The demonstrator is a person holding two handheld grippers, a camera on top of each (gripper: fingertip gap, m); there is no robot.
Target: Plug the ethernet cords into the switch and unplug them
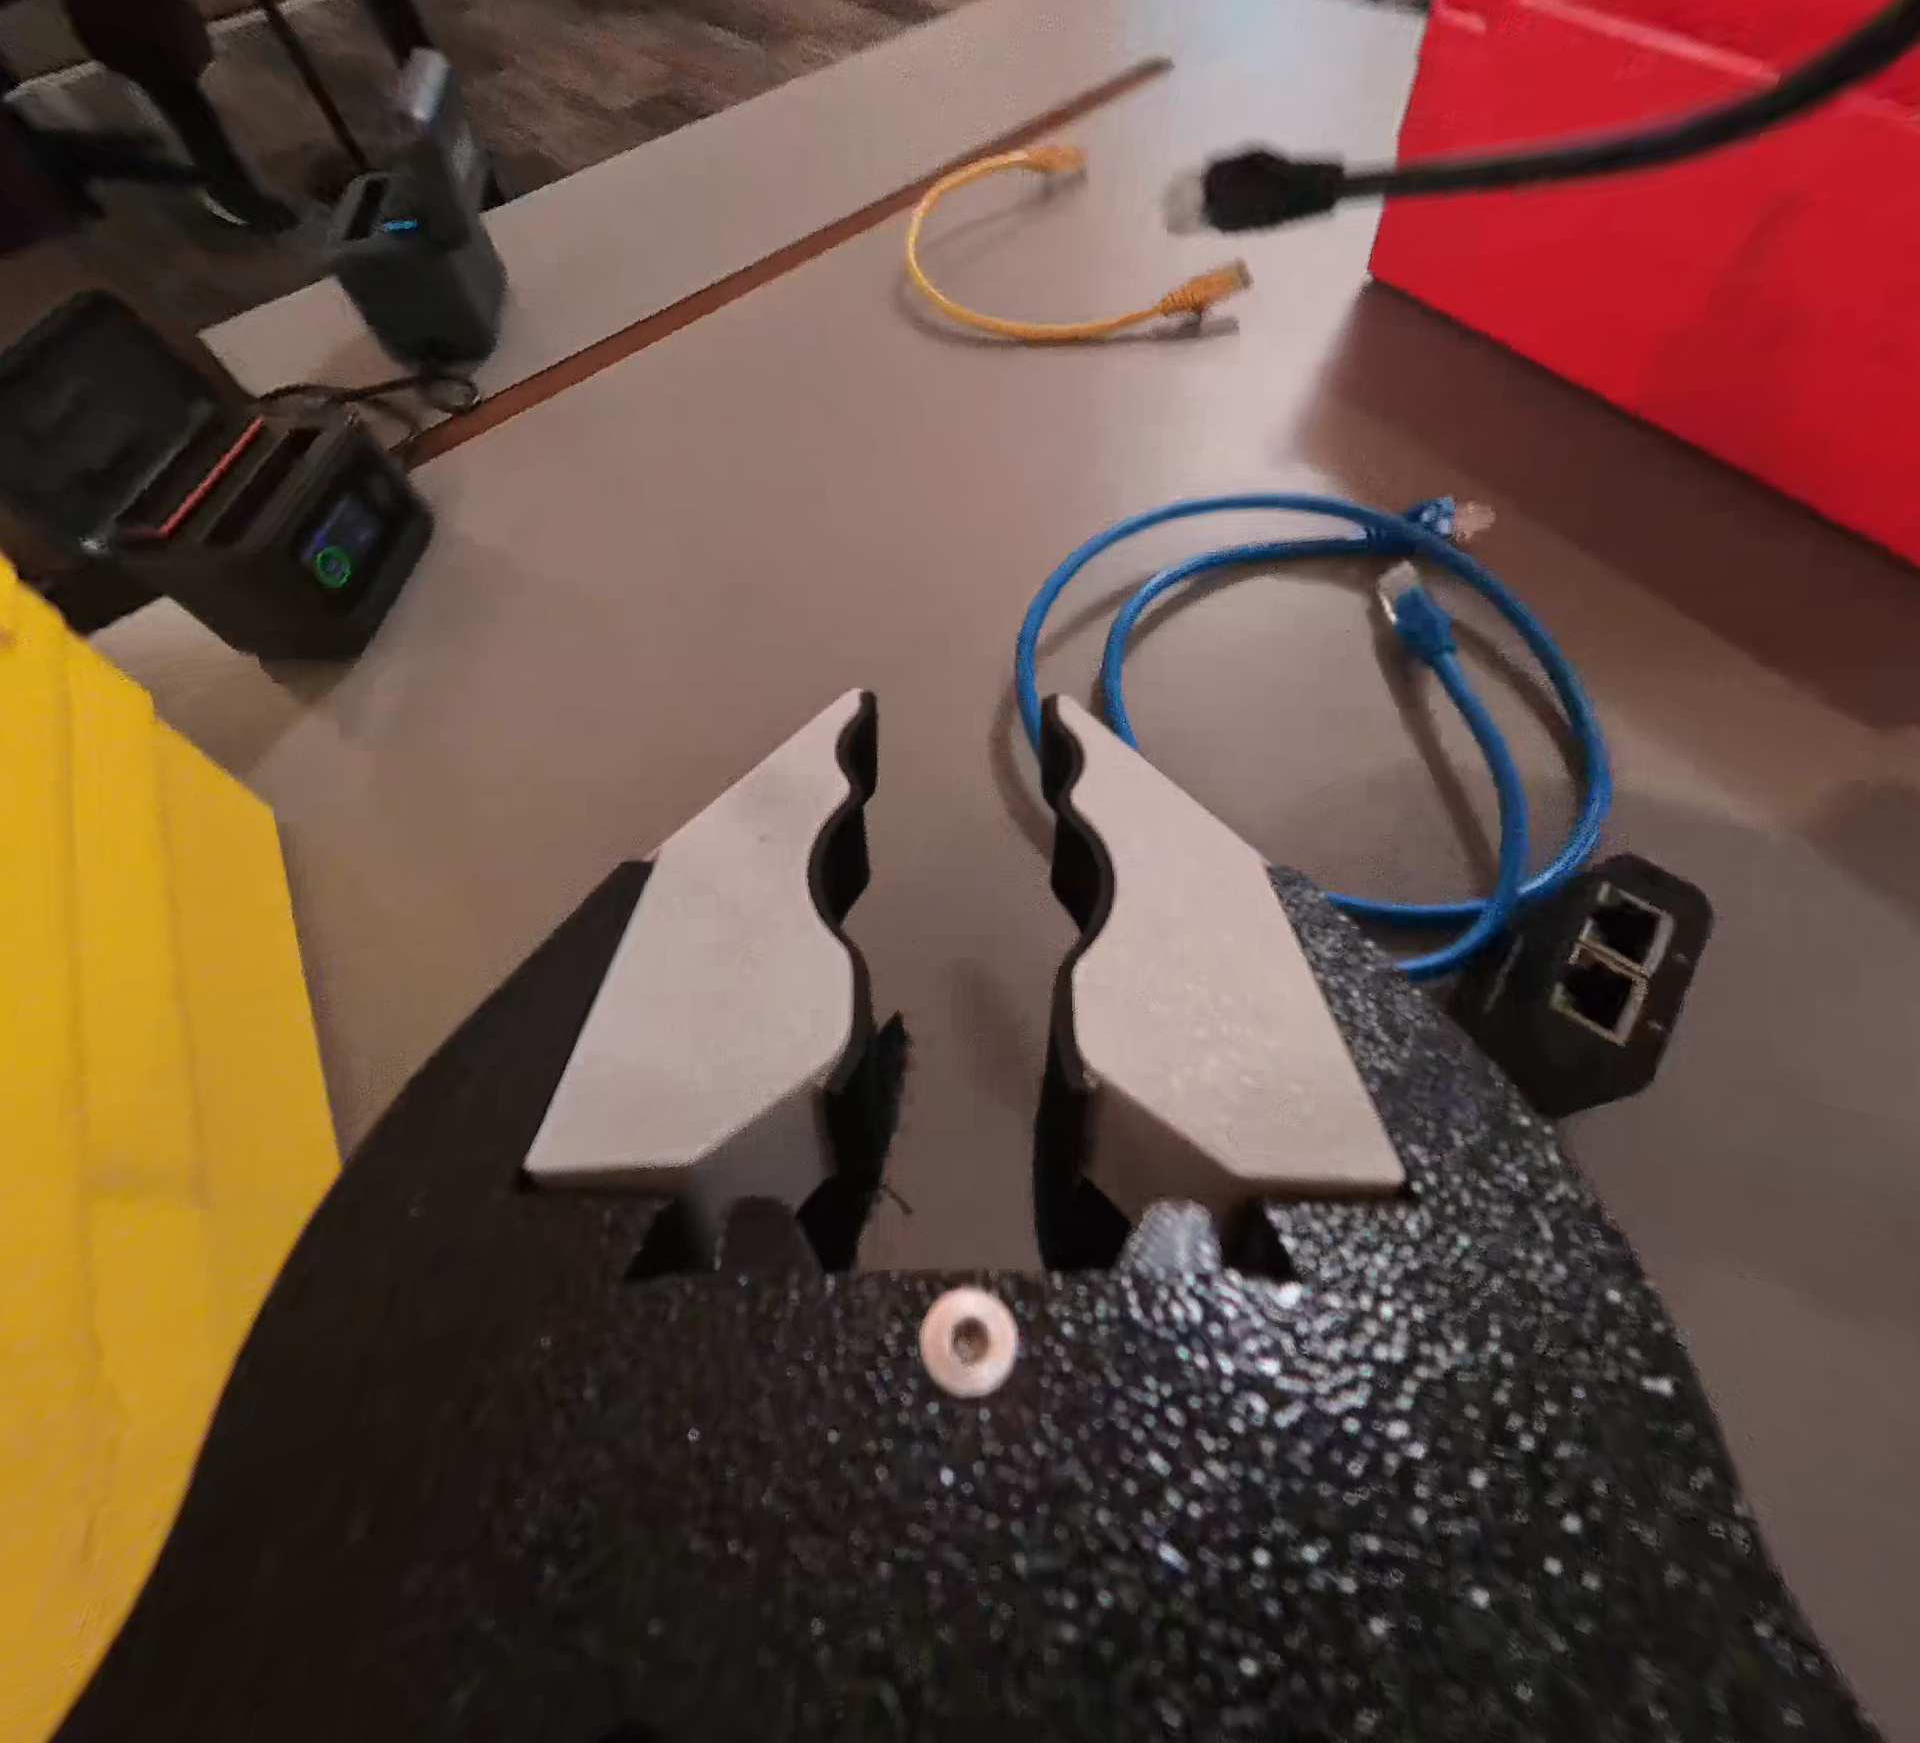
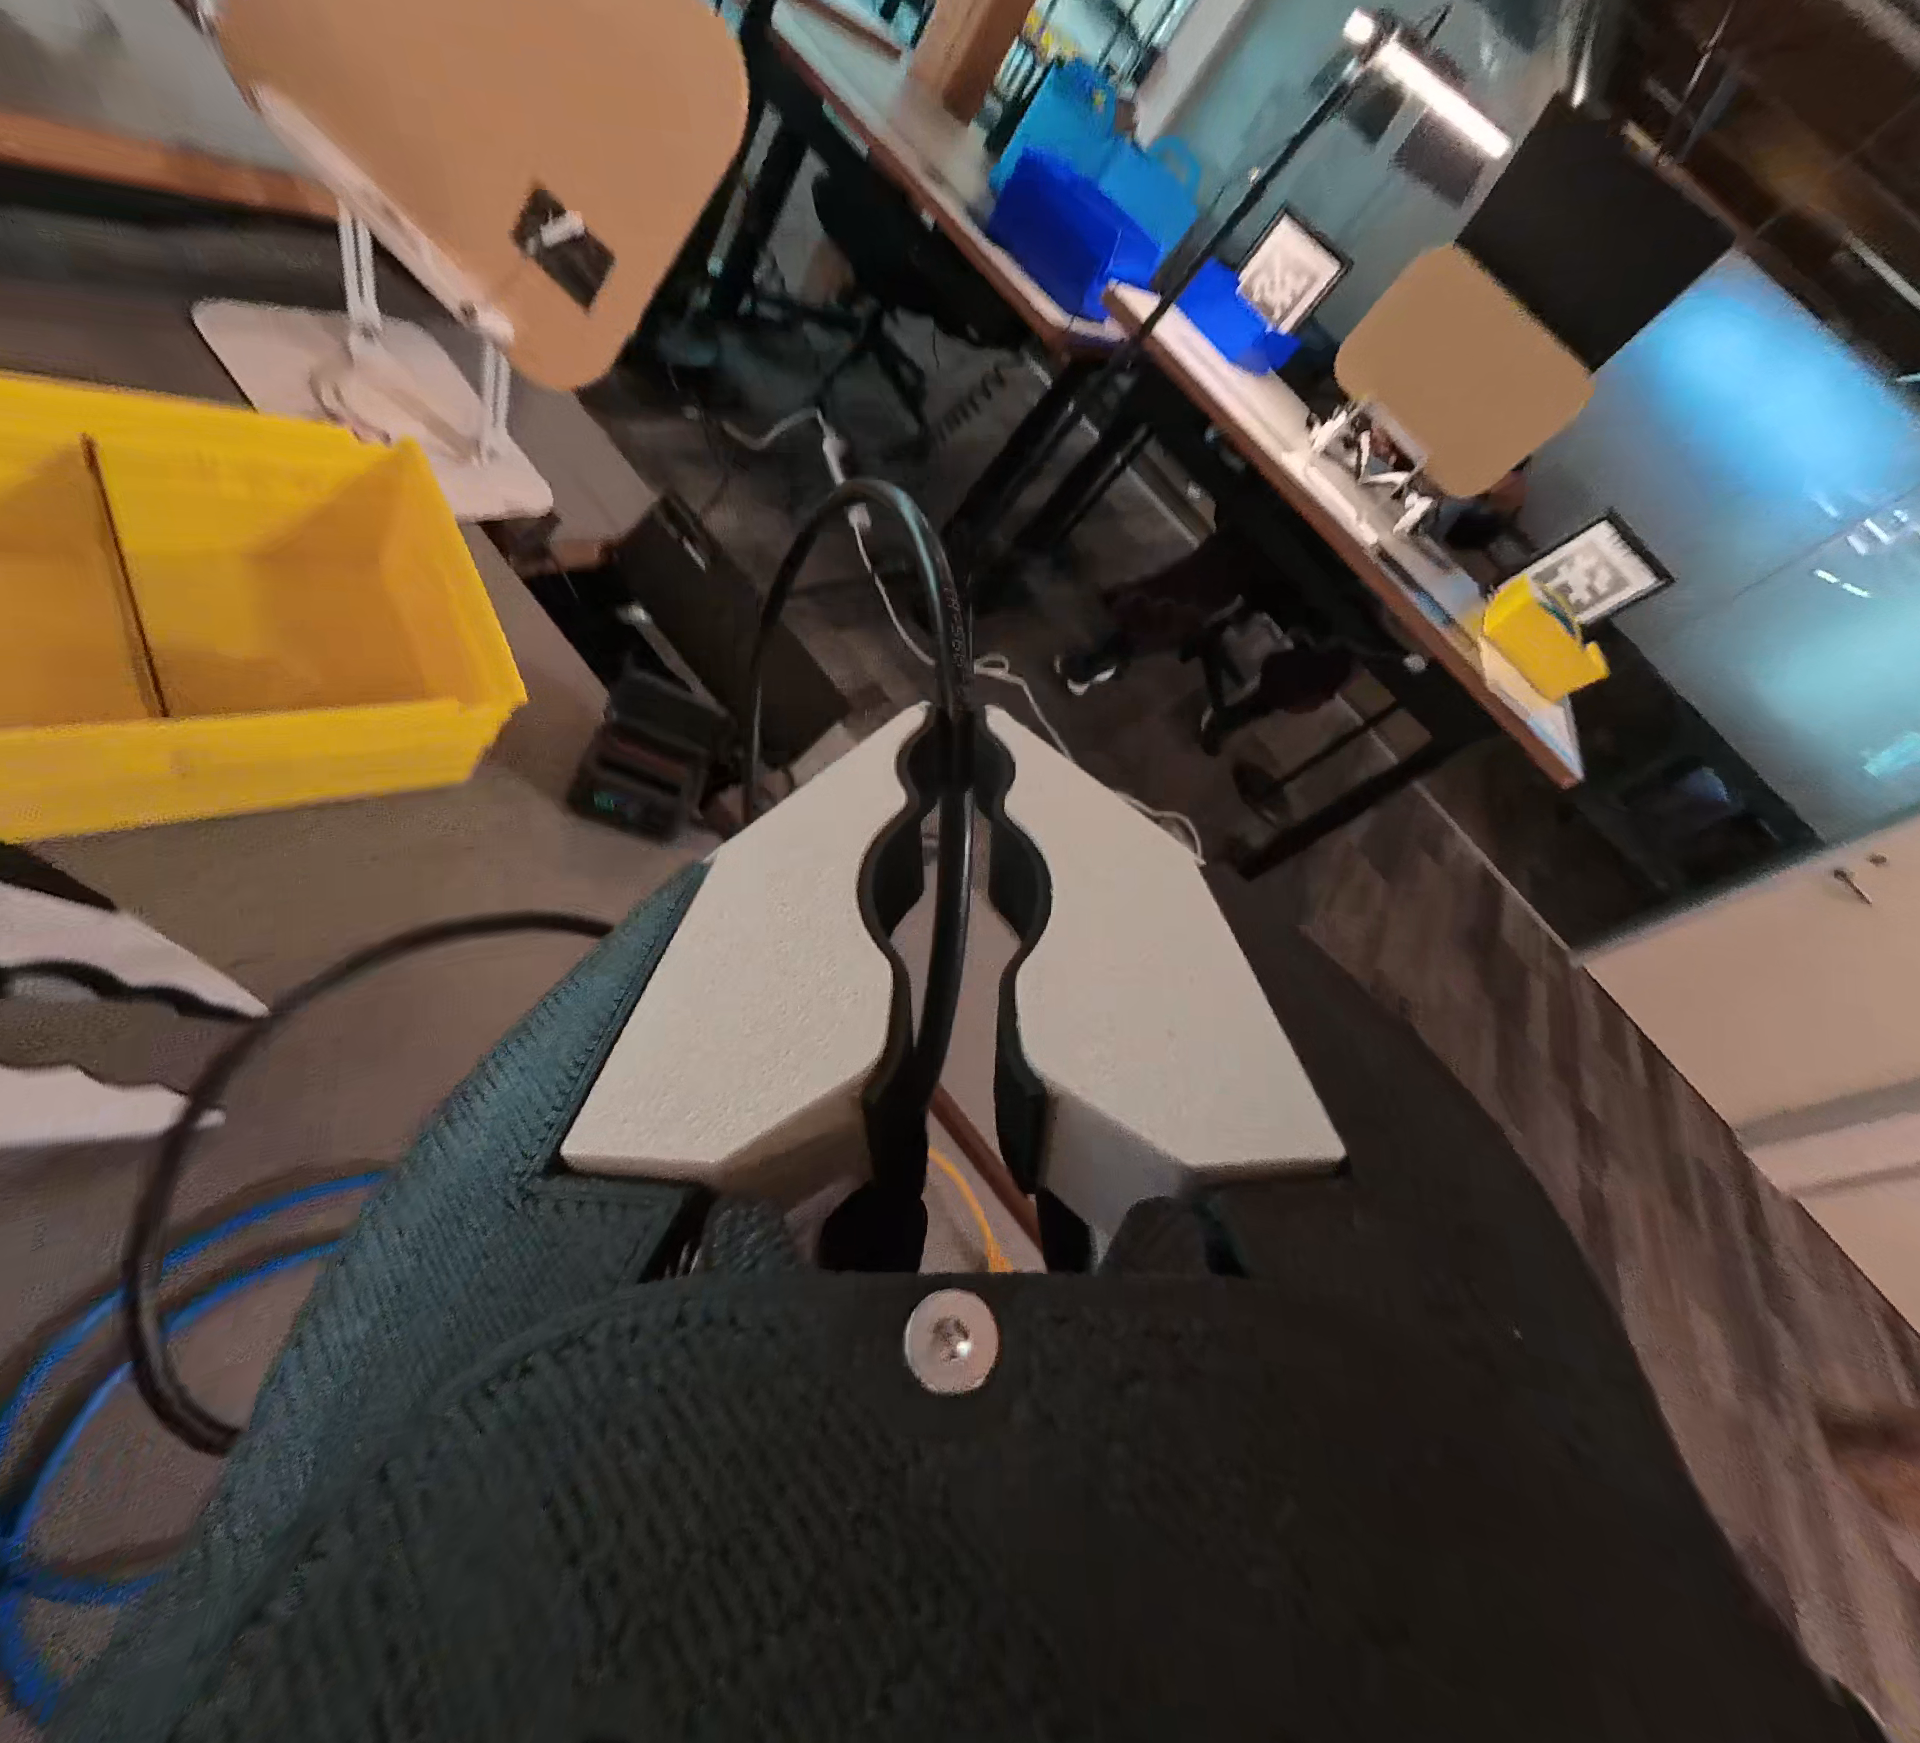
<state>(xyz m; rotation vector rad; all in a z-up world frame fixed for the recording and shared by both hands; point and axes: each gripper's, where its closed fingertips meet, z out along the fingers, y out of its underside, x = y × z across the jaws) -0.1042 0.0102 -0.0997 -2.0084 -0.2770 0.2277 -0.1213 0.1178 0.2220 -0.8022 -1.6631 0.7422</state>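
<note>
Your left gripper hangs agape, empty, mid-frame; your right gripper pinches the black ethernet cord. The switch sits lower right, touching the blue cord.

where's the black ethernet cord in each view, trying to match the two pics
Left wrist view: the black cord hangs in the air at upper right, in front of the red bin, its plug pointing left.
Right wrist view: it runs through the centre, clamped between the right gripper fingertips, looping above them and trailing down to the lower left.
Shared landmark: the blue cord on the table, seen at lower left in the right wrist view.
</note>
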